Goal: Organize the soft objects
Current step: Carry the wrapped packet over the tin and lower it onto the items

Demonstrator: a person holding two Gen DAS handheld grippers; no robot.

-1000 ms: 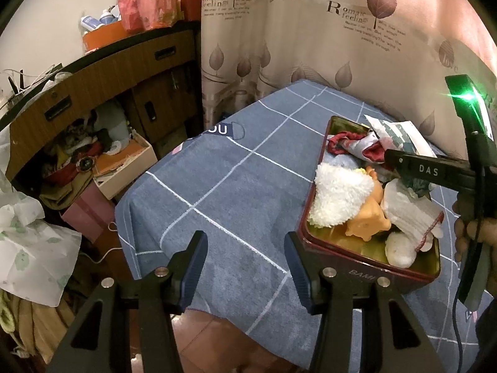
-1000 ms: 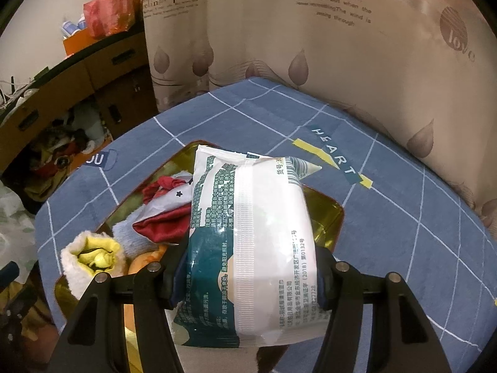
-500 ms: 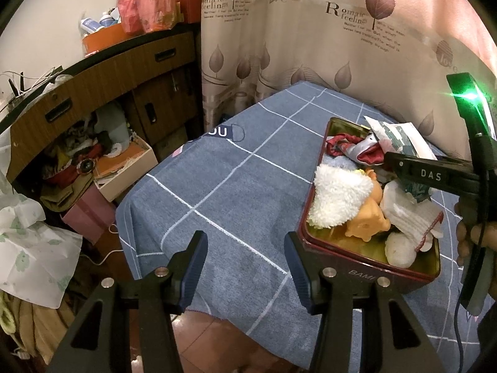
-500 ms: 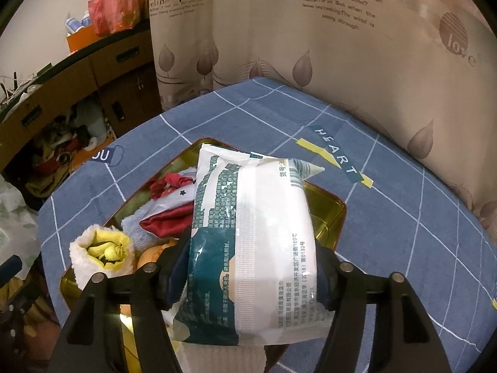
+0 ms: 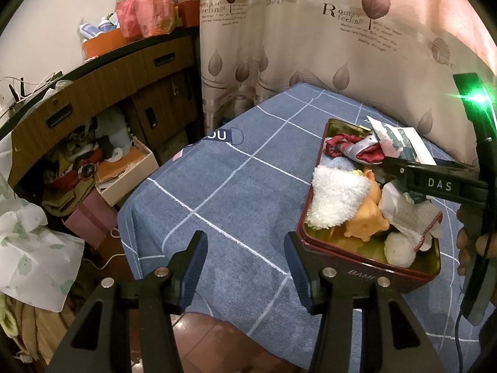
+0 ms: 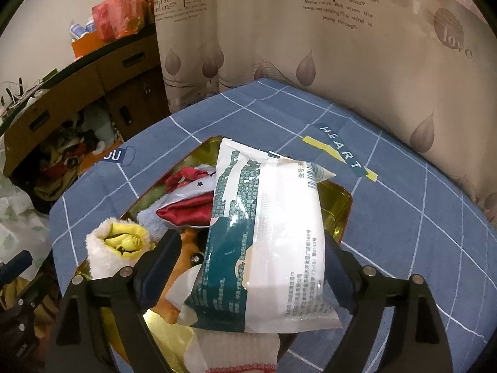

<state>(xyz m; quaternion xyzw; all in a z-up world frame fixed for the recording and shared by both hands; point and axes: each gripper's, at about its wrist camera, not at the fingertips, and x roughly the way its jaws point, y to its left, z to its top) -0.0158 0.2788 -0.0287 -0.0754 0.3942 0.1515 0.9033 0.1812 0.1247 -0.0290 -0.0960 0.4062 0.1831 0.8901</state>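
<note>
A dark red tin (image 5: 366, 272) with a gold inside (image 6: 337, 205) stands on the blue checked cloth. It holds a white fluffy toy (image 5: 335, 197), an orange plush (image 5: 368, 222), a white sock (image 5: 410, 217) and a red and white cloth (image 5: 351, 149). My right gripper (image 6: 248, 248) is over the tin with its jaws spread wide. A white and teal soft pack (image 6: 267, 236) lies between them, and the left finger stands apart from it. My left gripper (image 5: 245, 261) is open and empty, low by the tin's near left corner.
A leaf-print curtain (image 5: 310, 46) hangs behind the bed. A wooden cabinet (image 5: 93, 93) with clutter, a box (image 5: 124, 171) and white bags (image 5: 31, 248) stand on the left. The cloth's edge (image 5: 130, 233) drops to the floor at the front left.
My right gripper's jaws have spread and its left finger has come off the soft pack, which now lies lower over the tin. The left gripper has hardly moved.
</note>
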